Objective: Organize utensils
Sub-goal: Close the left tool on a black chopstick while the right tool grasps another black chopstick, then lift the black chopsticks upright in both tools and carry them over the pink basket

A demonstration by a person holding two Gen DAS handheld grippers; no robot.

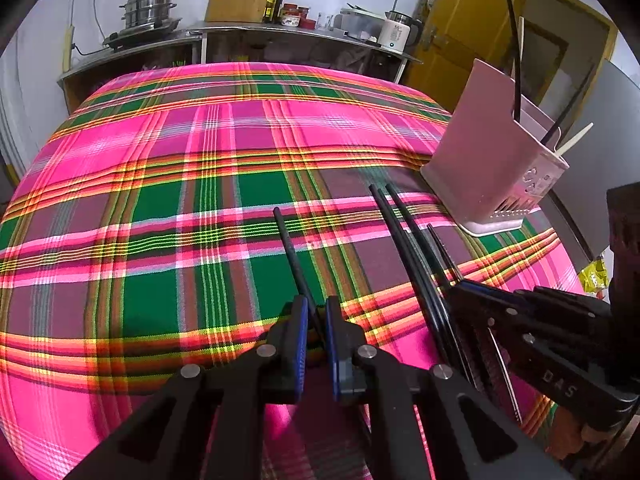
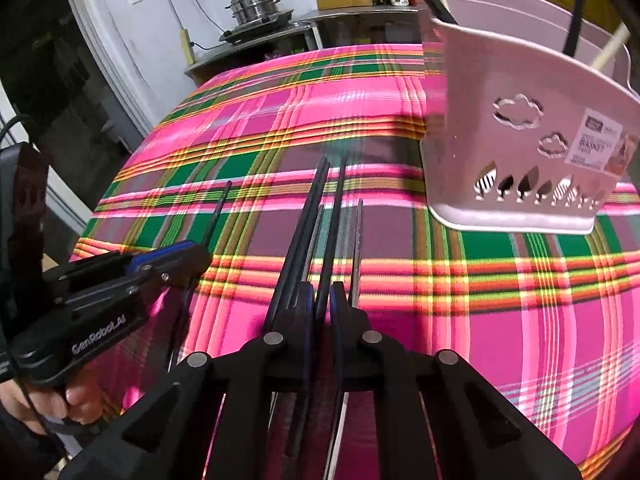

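My left gripper [image 1: 317, 312] is shut on a single black chopstick [image 1: 291, 254] that points away over the plaid tablecloth. My right gripper [image 2: 322, 300] is shut on a black chopstick [image 2: 334, 216] among a bunch of several black and metal chopsticks [image 2: 308, 208] lying side by side. The bunch also shows in the left wrist view [image 1: 408, 240], with the right gripper [image 1: 464, 292] on it. A pink utensil basket [image 2: 520, 152] stands upright to the right, holding several black and pale chopsticks [image 1: 516, 60]. The left gripper [image 2: 188, 258] shows at the left in the right wrist view.
The table is covered by a pink and green plaid cloth [image 1: 200, 184]. Behind it runs a metal counter [image 1: 280, 34] with a steamer pot [image 1: 150, 8], bottles, jars and a white kettle [image 1: 396, 34]. A yellow door [image 1: 480, 32] is at the back right.
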